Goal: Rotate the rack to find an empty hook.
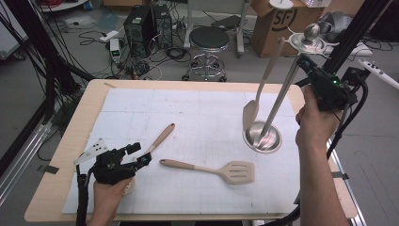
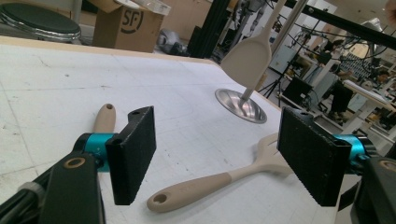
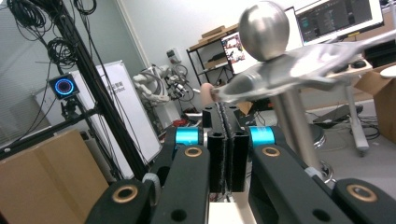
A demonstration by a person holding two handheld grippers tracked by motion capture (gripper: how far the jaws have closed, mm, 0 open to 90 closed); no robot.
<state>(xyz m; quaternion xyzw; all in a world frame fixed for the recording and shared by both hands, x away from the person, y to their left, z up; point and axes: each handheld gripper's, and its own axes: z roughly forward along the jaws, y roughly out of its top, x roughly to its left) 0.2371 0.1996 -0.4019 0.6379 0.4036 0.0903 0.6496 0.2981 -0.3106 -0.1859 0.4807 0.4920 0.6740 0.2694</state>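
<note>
Cables, a round stool and cardboard boxes are crowding the workshop floor behind a pale wooden surface covered by a white gridded mat, where a person is hanging kitchen utensils on a steel stand with a long pole and a hook ring under a ball at its top. On the person's right, the right gripper is lifted to that ring, its fingers clenched flat on something thin; a pale handle tip is peeking above them, but it cannot be told for sure that they are pinching the handle of the solid spatula, which is hanging with its blade just above the stand's base. Down at the near left, the left gripper is resting with its fingers released and wide apart, facing the slotted spatula lying flat mid-mat, with a wooden-handled spoon just beside the gripper. To finish this step well, the right hand should probably be easing the handle's hole fully over a hook and letting go only once the blade is swinging free of the pole. The left would then do best closing on the slotted spatula's handle near its holed end.
</note>
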